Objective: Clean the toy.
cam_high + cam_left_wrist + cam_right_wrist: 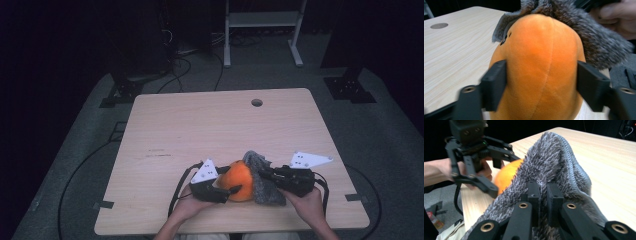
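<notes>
Near the front edge of the wooden counter (210,125) lies an orange plush toy (241,179) with a grey furry cover (262,182) draped over its right side, touching it; the work in hand looks like peeling that cover off the toy; the left claw (541,82) straddles the orange body, its jaws standing at either flank, and whether the pads press or have just let go I cannot tell for sure, though they look loosely set rather than biting in; the right claw (543,195) is clamped tight on a fold of the grey fur; the next move, as I judge it, calls for the left claw to steady the toy while the right draws the fur away.
</notes>
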`<state>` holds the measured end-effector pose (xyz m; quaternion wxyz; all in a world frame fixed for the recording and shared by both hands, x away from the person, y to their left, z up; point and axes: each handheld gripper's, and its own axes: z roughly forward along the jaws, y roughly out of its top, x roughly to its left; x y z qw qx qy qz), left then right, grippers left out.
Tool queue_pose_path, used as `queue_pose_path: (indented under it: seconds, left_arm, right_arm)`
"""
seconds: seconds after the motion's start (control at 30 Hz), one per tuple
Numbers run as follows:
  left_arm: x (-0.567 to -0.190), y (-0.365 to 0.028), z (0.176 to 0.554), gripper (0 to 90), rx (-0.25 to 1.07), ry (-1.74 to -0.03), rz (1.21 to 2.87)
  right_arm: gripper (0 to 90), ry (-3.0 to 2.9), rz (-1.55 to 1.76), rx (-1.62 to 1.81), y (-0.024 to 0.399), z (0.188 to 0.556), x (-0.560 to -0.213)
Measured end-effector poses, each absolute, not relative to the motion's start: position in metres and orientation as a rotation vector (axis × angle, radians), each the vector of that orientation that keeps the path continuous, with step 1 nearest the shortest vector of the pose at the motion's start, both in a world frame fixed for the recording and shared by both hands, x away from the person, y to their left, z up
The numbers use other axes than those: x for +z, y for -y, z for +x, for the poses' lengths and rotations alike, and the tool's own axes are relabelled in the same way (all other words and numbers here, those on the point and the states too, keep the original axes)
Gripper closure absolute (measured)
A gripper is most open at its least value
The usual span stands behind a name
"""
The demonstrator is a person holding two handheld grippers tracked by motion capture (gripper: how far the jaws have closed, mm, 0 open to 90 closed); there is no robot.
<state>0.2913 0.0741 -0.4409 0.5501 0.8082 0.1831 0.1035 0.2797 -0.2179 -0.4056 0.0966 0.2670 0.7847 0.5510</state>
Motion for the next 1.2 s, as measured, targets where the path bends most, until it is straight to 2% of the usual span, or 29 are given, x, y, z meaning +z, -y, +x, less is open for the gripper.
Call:
queue_pose_path:
  seconds: [0.2,0.43,0.53,0.6,0.67,0.73,0.8,0.87,1.03,1.2]
  left_arm:
    - [-0.441,-0.073,0.288,38.7,0.259,-0.433,1.929]
    - [-0.441,-0.073,0.287,40.4,0.257,-0.411,1.936]
    - [-0.443,-0.068,0.284,40.8,0.264,-0.375,1.943]
    - [-0.442,-0.067,0.282,37.7,0.261,-0.335,1.954]
    - [-0.441,-0.071,0.283,27.3,0.251,-0.33,1.942]
    - [-0.441,-0.073,0.286,21.8,0.244,-0.366,1.933]
    - [-0.442,-0.072,0.287,21.2,0.233,-0.378,1.931]
    - [-0.443,-0.068,0.284,30.9,0.253,-0.354,1.951]
    - [-0.443,-0.061,0.276,37.7,0.294,-0.29,1.99]
    - [-0.443,-0.065,0.279,39.8,0.27,-0.299,1.983]
  right_arm:
    - [82.9,-2.348,0.659,1.622,0.194,0.268,-0.398]
    - [83.0,-2.283,0.888,1.575,0.228,0.288,-0.411]
    - [82.9,-2.266,0.832,1.663,0.228,0.281,-0.404]
    - [82.9,-2.296,0.763,1.618,0.218,0.278,-0.401]
    - [82.9,-2.317,0.76,1.625,0.217,0.28,-0.405]
    - [82.9,-2.32,0.79,1.631,0.221,0.283,-0.407]
    - [82.9,-2.32,0.804,1.637,0.222,0.283,-0.407]
    - [82.9,-2.312,0.755,1.649,0.214,0.275,-0.398]
    - [82.9,-2.358,0.633,1.62,0.193,0.27,-0.394]
    - [83.0,-2.329,0.768,1.672,0.214,0.285,-0.406]
